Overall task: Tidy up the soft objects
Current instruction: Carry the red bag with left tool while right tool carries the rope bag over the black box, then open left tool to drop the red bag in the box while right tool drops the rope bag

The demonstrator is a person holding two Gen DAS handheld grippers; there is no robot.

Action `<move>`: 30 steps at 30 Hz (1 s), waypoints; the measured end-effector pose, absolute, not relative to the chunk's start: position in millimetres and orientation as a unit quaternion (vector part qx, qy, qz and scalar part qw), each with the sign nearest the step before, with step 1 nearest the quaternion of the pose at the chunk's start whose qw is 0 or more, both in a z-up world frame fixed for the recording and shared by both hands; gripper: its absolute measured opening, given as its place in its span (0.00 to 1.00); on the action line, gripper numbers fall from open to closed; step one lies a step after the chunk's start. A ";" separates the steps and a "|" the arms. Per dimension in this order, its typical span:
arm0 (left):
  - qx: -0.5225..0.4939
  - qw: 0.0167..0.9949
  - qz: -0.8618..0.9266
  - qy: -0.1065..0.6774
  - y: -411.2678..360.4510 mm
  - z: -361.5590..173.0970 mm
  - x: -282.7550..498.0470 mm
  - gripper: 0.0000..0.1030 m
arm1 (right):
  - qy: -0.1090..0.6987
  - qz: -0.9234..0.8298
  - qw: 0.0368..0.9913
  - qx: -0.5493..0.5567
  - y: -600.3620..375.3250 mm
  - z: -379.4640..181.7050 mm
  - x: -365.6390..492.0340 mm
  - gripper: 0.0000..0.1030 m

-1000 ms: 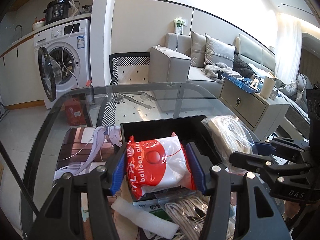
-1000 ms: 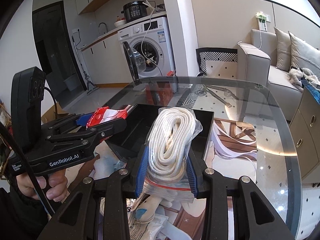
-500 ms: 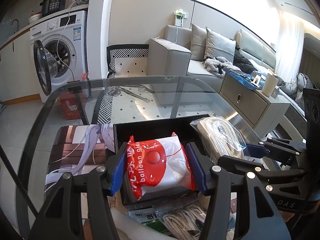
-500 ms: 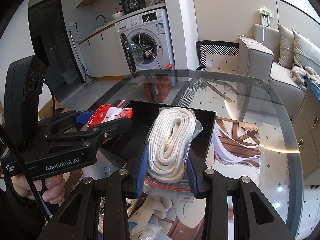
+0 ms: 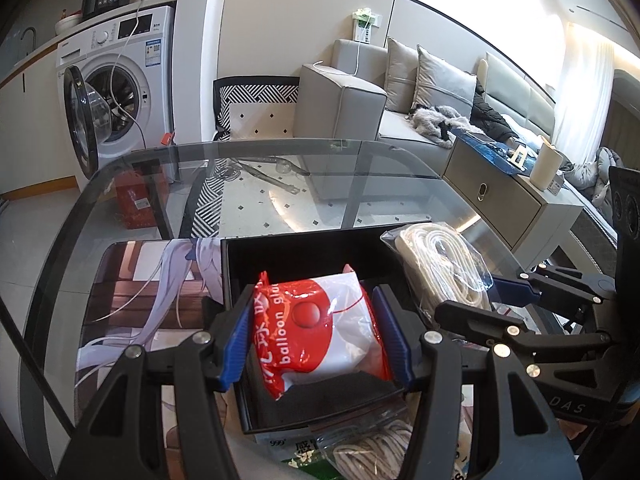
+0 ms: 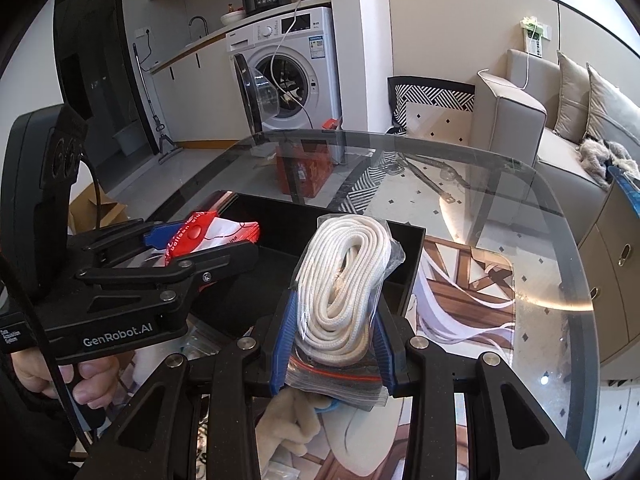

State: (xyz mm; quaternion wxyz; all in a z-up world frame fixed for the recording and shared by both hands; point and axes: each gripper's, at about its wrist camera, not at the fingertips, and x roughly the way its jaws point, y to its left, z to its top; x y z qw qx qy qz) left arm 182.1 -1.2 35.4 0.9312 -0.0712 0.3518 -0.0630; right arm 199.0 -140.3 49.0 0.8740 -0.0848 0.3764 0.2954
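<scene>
**Both packets carried over the black tray, release comes next**

We hold one soft packet in each gripper. Our left gripper (image 5: 318, 336) is closed on the red-and-white balloon packet (image 5: 320, 330), its blue pads (image 5: 236, 344) pressing both sides, and the packet hangs above the inside of the black tray (image 5: 296, 252) on the glass worktop (image 5: 360, 184). Our right gripper (image 6: 335, 336) is clamped on the bagged white rope (image 6: 344, 280), which stands upright between its pads over the tray's near right corner; we cannot tell whether the bag touches the rim.

We judge this as the placing step: both items are picked and brought to the tray, neither is set down yet. The next move calls for lowering each packet to the tray floor before we spread the jaws, and keeping the two grippers apart, since they sit close side by side. The rope bag is tall and floppy, so it likely needs tipping flat to fit. More items, including another bagged cord (image 5: 372, 452), lie near the tray's front edge, waiting their turn
</scene>
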 end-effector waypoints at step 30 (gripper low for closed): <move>-0.082 0.940 -0.061 0.325 13.0 55.8 154.3 1.00 | 0.290 0.276 0.912 -0.087 -166.9 83.9 153.6 0.95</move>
